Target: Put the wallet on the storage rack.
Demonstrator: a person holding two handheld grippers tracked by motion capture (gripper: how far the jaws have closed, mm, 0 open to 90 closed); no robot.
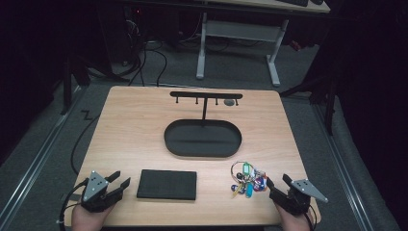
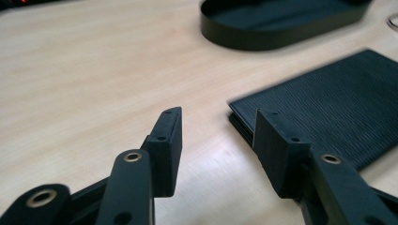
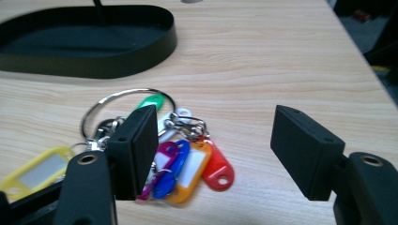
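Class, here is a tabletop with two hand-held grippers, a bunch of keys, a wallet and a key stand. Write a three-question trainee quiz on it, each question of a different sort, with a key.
1. True or false: the left gripper has its jaws closed on the black wallet.
2. Which gripper is nearest the bunch of keys? A the left gripper; B the right gripper.
3. Fill in: the stand's post rises from a black ___ tray.

Key
1. False: the jaws stand open beside it.
2. B.
3. Oval.
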